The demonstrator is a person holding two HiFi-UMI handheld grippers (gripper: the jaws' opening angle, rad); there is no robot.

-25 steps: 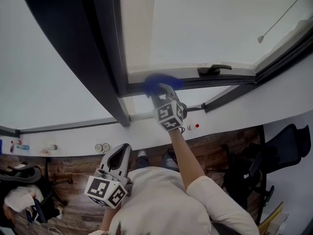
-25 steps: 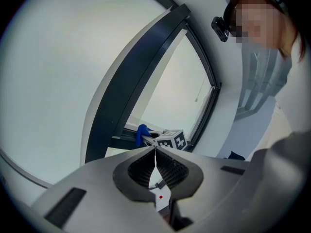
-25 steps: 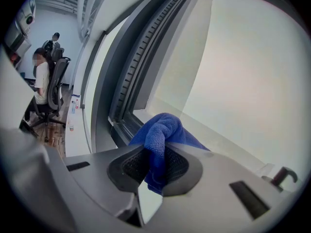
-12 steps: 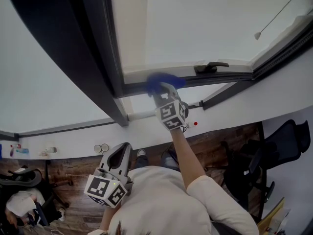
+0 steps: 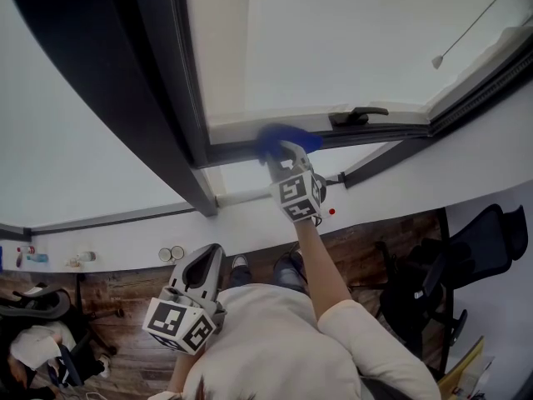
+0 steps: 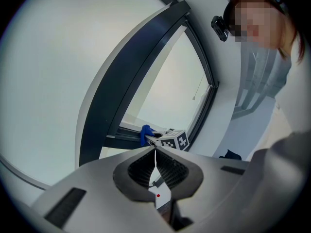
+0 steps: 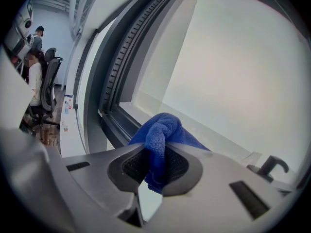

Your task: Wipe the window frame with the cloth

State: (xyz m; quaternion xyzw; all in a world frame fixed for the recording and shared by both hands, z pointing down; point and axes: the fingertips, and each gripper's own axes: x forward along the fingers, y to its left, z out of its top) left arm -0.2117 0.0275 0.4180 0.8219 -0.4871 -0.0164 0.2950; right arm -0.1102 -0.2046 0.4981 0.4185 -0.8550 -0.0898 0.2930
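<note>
A blue cloth (image 5: 281,139) is pressed against the dark lower rail of the window frame (image 5: 241,147), left of the black window handle (image 5: 356,117). My right gripper (image 5: 284,150) is raised to that rail and shut on the cloth (image 7: 163,135), whose folds bulge out past the jaws. The dark frame upright (image 7: 104,96) runs up on the left of the right gripper view. My left gripper (image 5: 202,265) hangs low by the person's chest, shut with nothing between its jaws. In the left gripper view the cloth (image 6: 145,133) shows small and far off on the frame (image 6: 129,96).
A white sill (image 5: 125,238) runs under the window with small items on it at the left. Black office chairs (image 5: 479,252) stand on the wood floor at right. A blind cord with a white end (image 5: 437,62) hangs at upper right. People sit far left (image 7: 34,76).
The right gripper and cloth have slid a little to the right along the lower rail, toward the handle. The left gripper has stayed where it was.
</note>
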